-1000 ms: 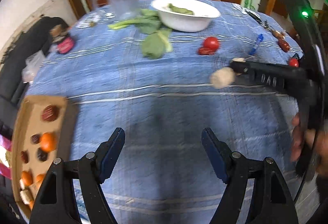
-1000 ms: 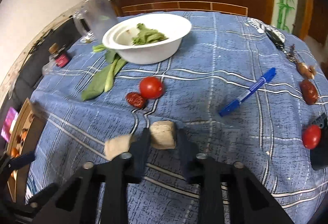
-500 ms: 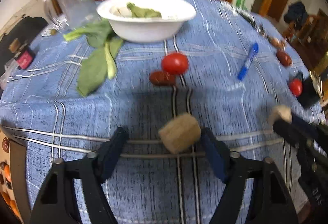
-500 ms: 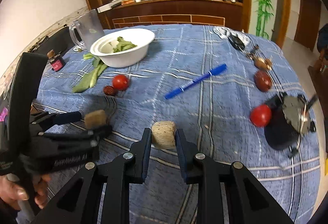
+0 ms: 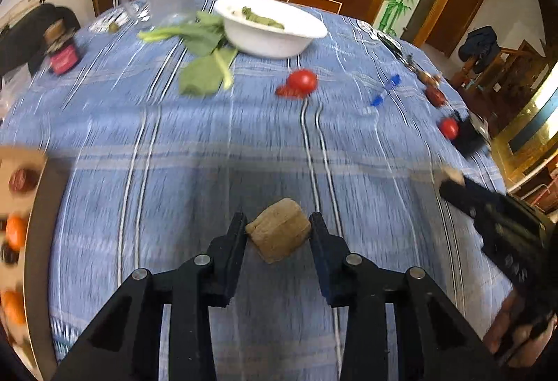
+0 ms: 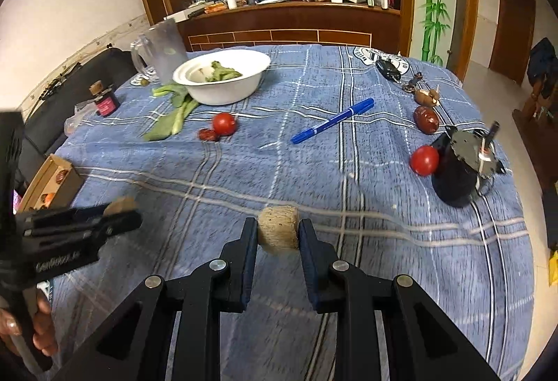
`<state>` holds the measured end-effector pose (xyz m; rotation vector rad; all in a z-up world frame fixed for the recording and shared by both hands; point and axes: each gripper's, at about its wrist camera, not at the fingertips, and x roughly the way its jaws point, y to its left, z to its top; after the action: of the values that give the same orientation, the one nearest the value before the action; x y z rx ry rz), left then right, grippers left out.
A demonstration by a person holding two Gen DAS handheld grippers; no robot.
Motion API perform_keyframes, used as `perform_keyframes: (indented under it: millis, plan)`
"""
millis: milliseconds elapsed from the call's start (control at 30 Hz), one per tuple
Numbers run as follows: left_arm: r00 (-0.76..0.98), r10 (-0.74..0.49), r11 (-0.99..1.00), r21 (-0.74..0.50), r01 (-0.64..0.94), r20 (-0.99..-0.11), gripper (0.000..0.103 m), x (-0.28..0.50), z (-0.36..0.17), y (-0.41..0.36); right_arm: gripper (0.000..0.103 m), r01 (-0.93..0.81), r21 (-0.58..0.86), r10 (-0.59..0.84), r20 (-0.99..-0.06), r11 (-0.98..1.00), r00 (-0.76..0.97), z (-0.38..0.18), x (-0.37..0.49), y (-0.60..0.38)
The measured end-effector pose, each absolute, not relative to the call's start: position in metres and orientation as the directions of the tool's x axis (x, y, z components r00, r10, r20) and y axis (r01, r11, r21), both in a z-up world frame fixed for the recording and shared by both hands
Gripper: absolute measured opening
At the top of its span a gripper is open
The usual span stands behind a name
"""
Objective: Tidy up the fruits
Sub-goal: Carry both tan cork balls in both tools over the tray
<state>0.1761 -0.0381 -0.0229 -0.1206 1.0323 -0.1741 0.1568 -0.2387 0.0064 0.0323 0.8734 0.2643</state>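
My left gripper (image 5: pixel 277 224) has a tan fibrous chunk (image 5: pixel 279 236) between its fingers just above the blue cloth. Its jaws are closing and both pads touch the chunk. The right wrist view shows this gripper (image 6: pixel 118 210) at the left, with the chunk's end (image 6: pixel 121 204) showing. My right gripper (image 6: pixel 278 224) is shut on a second tan chunk (image 6: pixel 278 233). A cardboard box (image 5: pixel 38 206) with oranges and dark fruits sits at the table's left edge. On the cloth lie two tomatoes (image 6: pixel 224 123) (image 6: pixel 424 160) and two red dates (image 6: pixel 208 134) (image 6: pixel 426 119).
A white bowl (image 6: pixel 223 77) of greens, loose leaves (image 6: pixel 171 119) and a clear jug (image 6: pixel 164 48) stand at the back. A blue pen (image 6: pixel 331 124) lies mid-table, a black pot (image 6: pixel 457 178) at the right, a small bottle (image 6: pixel 104 100) at the left.
My left gripper went from open and empty to closed around a tan chunk. My right gripper moved to the right with its chunk still held.
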Motion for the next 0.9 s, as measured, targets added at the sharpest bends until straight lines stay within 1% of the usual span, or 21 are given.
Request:
perform_keyframes:
  millis: [233,400,700,900]
  plan:
    - [0.493,-0.207,0.978,-0.200,0.068,-0.845,0.035,0.113,-0.021,-0.006,0.025,-0.217,0.111,0.222,-0.772,0.970,0.595,0.004,0.112,-0.215]
    - [0.532,-0.170,0.985,-0.167,0.054,-0.830,0.035,0.080,-0.008,0.019,0.025,-0.221,0.110,0.220,-0.787,0.969,0.576,-0.005,0.085,-0.188]
    - [0.574,-0.143,0.986,-0.163,0.017,-0.807,0.035,0.045,0.012,0.066,0.026,-0.272,0.102,0.244,-0.791,0.957,0.561,0.001,0.066,-0.132]
    - [0.596,-0.103,0.985,-0.166,-0.050,-0.796,0.035,0.035,0.019,0.106,0.026,-0.336,0.090,0.275,-0.783,0.938,0.557,0.011,0.062,-0.088]
